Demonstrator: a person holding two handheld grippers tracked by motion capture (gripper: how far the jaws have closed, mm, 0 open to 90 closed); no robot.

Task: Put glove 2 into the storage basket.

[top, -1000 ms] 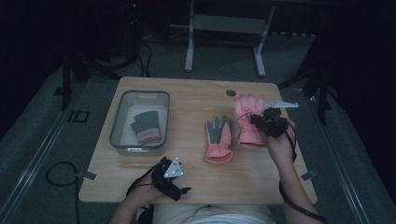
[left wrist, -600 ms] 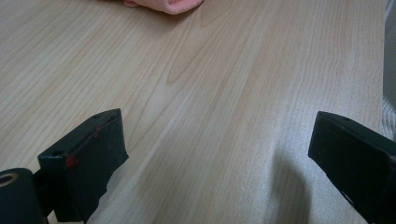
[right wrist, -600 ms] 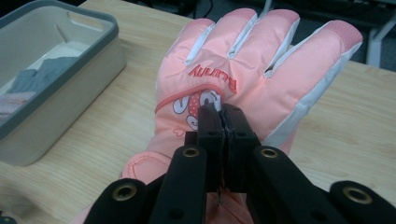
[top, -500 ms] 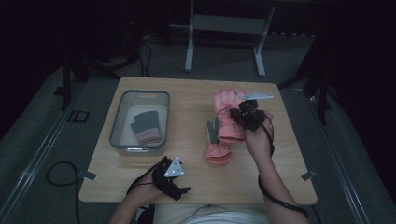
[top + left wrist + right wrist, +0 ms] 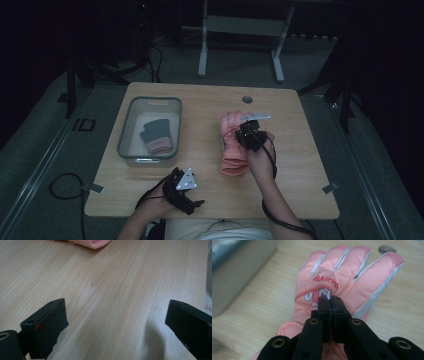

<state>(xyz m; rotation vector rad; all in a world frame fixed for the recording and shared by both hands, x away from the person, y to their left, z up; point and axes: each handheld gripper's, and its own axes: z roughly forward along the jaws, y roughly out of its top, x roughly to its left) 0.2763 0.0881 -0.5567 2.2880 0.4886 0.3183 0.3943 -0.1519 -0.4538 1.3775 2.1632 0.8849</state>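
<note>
Since the earlier frames the right claw (image 5: 248, 131) has carried the pink glove (image 5: 231, 131) from the 2 o'clock part of the worktop (image 5: 210, 105) toward its middle, and the glove now sits over the second pink glove (image 5: 232, 164), hiding the grey palm that showed a second ago. In the high view the right claw is just right of the worktop's centre, the person's right hand (image 5: 260, 157) and forearm reaching up to it from 5 o'clock. In the right gripper view the right claw (image 5: 331, 300) has its jaws pressed together on a pinch of fabric at the back of the pink glove (image 5: 342, 277), just below red stitched lettering and a cartoon patch; the glove's fingers point toward 12 o'clock in that view, with white strips between them. The second pink glove lies flat beneath, its cuff pointing toward 6 o'clock on the worktop. At 9 o'clock stands a grey bin (image 5: 126, 131) holding a dark glove (image 5: 156, 134) with a pink cuff. The left claw (image 5: 185, 187) has stayed near the front edge at 7 o'clock, gripped by the person's left hand (image 5: 159, 200). In the left gripper view the left claw (image 5: 115, 322) has its jaws spread wide, with bare worktop (image 5: 105, 290) between them and a pink glove edge (image 5: 91, 243) at 12 o'clock.
</note>
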